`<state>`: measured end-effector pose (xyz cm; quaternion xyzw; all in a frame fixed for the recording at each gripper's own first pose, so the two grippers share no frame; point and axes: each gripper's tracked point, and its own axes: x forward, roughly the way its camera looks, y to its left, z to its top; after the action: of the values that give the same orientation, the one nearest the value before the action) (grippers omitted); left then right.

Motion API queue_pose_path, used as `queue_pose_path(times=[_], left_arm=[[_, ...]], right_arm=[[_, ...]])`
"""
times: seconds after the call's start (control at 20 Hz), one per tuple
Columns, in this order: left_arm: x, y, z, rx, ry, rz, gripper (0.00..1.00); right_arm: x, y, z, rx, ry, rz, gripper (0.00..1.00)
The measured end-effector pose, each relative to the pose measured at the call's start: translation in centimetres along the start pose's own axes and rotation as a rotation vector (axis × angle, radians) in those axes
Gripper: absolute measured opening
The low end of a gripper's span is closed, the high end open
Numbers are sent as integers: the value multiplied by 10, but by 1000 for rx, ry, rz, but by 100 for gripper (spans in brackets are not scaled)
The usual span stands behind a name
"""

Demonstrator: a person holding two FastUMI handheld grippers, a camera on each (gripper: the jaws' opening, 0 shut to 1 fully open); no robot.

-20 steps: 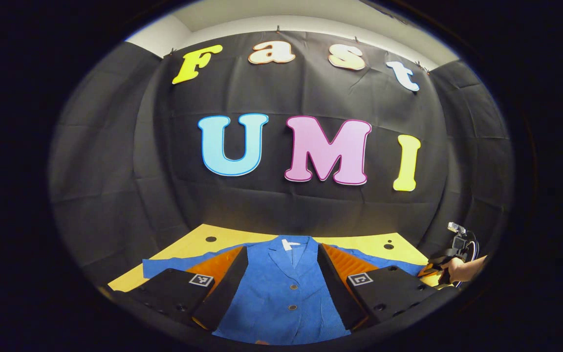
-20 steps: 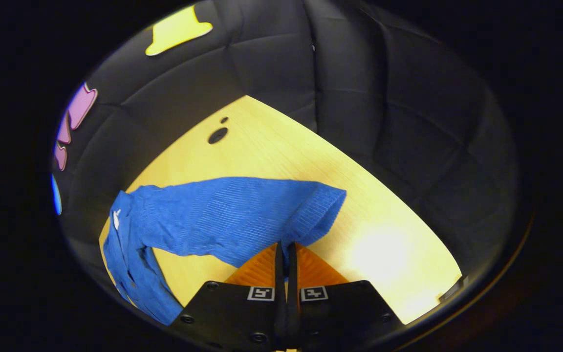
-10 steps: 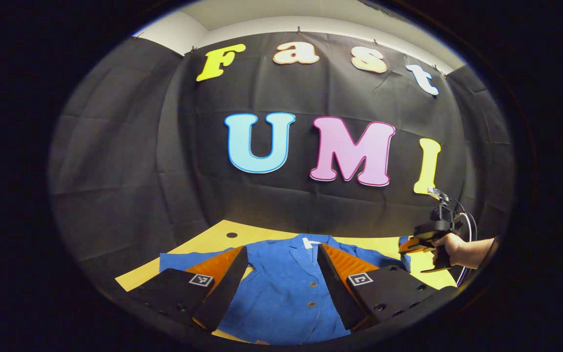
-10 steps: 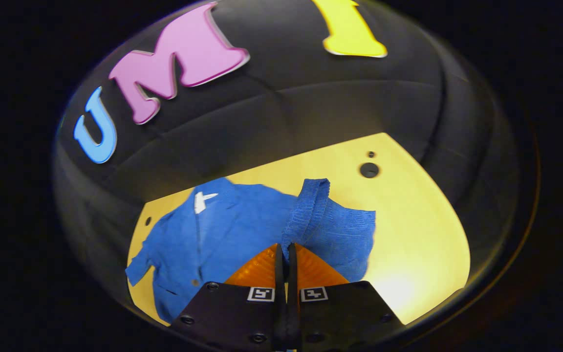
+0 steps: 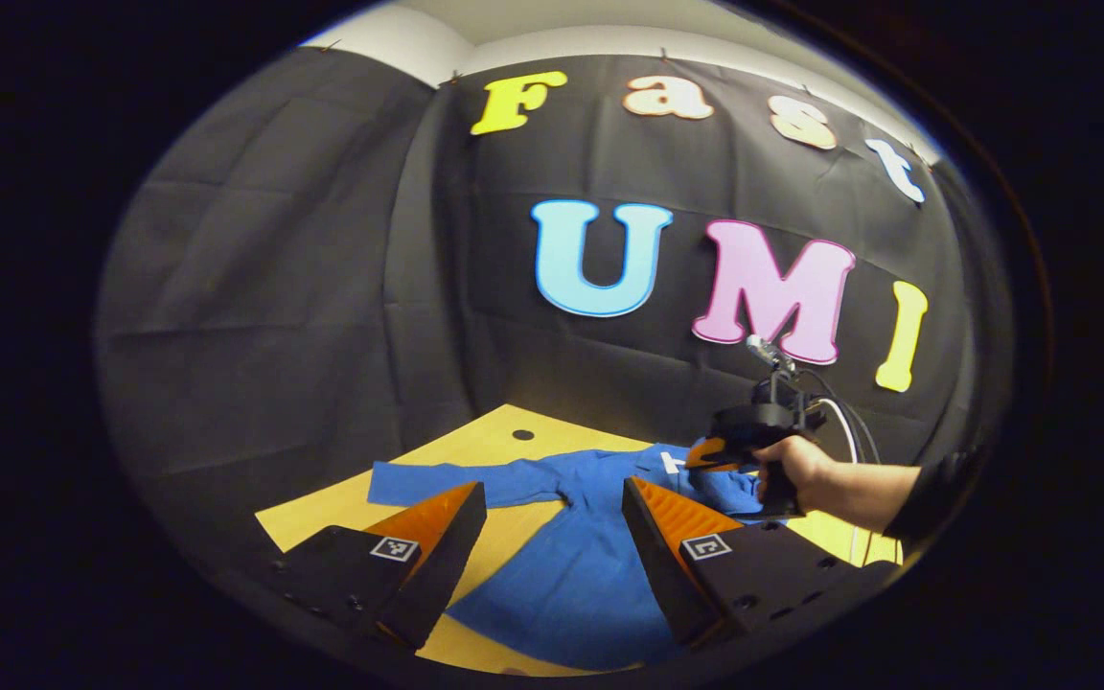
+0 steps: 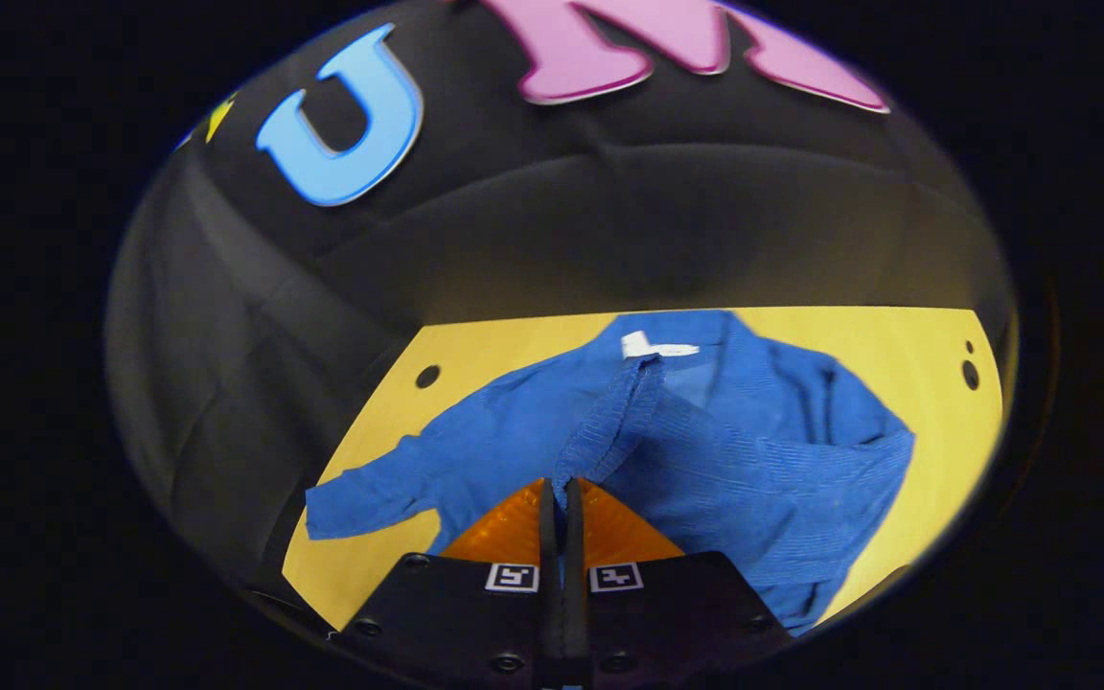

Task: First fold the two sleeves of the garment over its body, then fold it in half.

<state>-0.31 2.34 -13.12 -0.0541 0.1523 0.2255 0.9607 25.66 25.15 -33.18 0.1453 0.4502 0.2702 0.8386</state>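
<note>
Blue jacket lies spread on the yellow counter, collar toward the wall. Right hand-held gripper: fingers pressed together, pinching the cuff of the right sleeve, which is lifted and drawn across the jacket's body. In the left gripper view, a hand holds that gripper above the jacket's collar area. Left hand-held gripper: fingers spread wide, nothing between them, above the jacket's lower part. Left sleeve lies flat, stretched outward on the counter.
</note>
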Motion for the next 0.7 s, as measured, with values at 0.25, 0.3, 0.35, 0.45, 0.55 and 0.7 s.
queue_pose_path(times=[0.25,0.3,0.35,0.45,0.55,0.7], left_arm=[[30,44,-17,-69,-11,40,82],[37,54,-19,-80,-17,47,82],[44,62,-22,-95,-22,53,82],[60,79,-29,-118,-36,67,82],[80,96,-40,-115,-40,88,82],[117,138,-47,-56,-38,152,82]], right_arm=[[76,46,-27,-67,-22,-4,5],[85,45,-25,-62,-44,-10,2],[88,42,-27,-57,-59,-26,11],[90,33,-24,-68,-87,-43,70],[72,24,-17,-90,-159,-40,91],[21,11,-1,-115,-318,-31,98]])
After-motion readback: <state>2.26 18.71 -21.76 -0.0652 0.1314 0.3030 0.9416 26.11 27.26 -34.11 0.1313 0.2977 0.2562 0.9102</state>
